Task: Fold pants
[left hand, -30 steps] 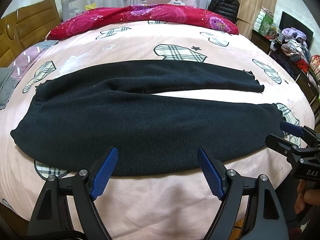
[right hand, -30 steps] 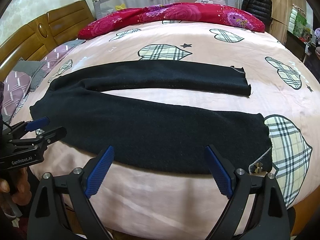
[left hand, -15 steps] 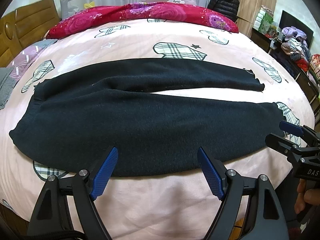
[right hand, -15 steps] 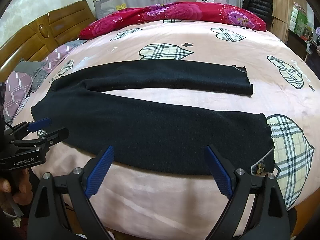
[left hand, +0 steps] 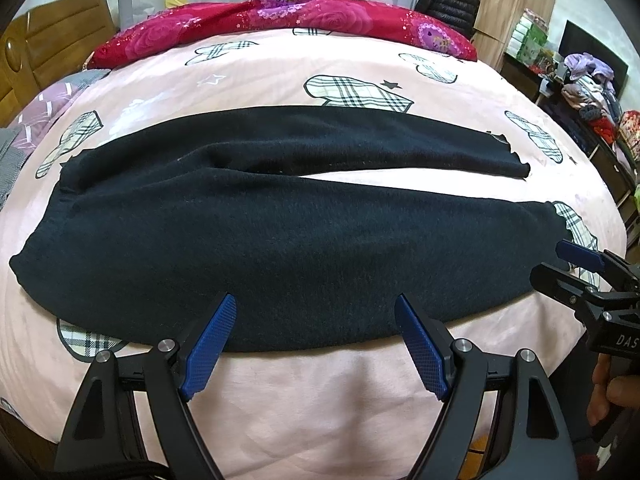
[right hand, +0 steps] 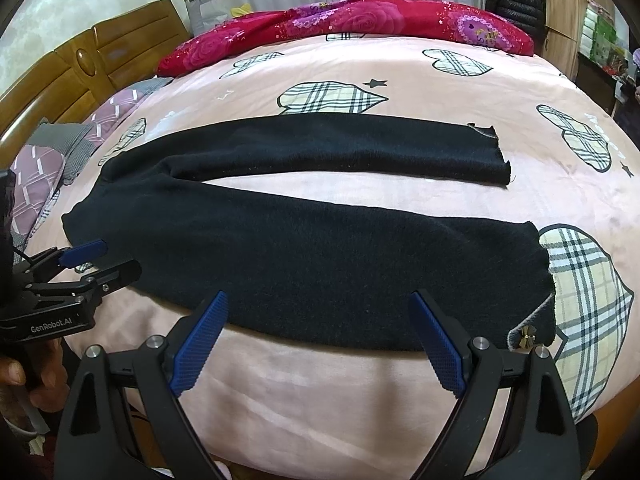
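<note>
Black pants (left hand: 280,240) (right hand: 320,248) lie flat on the pink bed, waist to the left, both legs stretched to the right and slightly apart. My left gripper (left hand: 316,320) hovers open just above the near edge of the near leg, nothing between its blue pads. My right gripper (right hand: 320,316) is open too, over the same near edge further right, close to the cuff (right hand: 536,312). In the left wrist view the right gripper (left hand: 560,264) shows at the right edge; in the right wrist view the left gripper (right hand: 104,258) shows at the left edge.
The pink bedspread (left hand: 320,392) with plaid hearts covers the bed. A red floral blanket (left hand: 288,20) lies along the far side by a grey bed rail. The wooden headboard (right hand: 80,76) and pillows are left; a wardrobe, black jacket and cluttered shelf stand right.
Both grippers have crept slightly forward towards the pants' near edge. The pants have not moved and the jaws stay open.
</note>
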`<state>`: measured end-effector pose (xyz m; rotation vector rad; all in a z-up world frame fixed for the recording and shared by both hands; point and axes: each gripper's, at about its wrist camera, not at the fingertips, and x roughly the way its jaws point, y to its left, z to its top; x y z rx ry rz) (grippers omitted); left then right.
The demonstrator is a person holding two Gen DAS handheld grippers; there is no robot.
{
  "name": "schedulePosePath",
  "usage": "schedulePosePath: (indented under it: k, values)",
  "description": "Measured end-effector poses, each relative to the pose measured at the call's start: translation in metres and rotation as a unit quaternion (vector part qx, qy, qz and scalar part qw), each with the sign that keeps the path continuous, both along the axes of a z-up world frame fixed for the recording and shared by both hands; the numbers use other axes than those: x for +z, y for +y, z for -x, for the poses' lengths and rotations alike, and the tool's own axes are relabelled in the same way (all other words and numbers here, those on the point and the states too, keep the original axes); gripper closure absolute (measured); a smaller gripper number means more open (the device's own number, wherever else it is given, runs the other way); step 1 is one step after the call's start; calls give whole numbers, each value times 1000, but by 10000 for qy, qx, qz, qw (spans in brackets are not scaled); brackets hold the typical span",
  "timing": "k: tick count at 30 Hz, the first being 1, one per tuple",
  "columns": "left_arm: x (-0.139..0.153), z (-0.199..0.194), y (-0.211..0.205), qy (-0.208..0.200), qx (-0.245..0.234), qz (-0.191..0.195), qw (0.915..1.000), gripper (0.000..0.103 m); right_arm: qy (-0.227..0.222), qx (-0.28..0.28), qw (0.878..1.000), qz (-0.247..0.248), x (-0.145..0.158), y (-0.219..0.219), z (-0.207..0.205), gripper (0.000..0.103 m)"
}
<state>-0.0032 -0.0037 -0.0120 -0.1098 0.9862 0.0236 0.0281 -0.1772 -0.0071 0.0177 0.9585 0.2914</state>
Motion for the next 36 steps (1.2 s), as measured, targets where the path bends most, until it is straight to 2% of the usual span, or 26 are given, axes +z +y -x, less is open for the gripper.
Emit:
schedulePosePath:
  k: [12,21,27,30,36]
  values:
    - [4,-40,9,113,-233,43,9997,21,-7,-253,9996,-120,4,-22,-29,11]
    - [16,-113,13,222,-702,185,9971,21,-58,-474,9987,-167,13,-54,-86,11]
    - [23,-162,10,242,-1046,111,9942,21,-40,-571,9982,-166,16,-74,-127,11]
    - [22,-188,6,308,-1234,21,9919,21,1,-586,9981,-189,16,-86,-147,11]
    - [13,-235,-5,502,-1720,108,9838,21,201,-728,9969,-207,8,-110,-185,11]
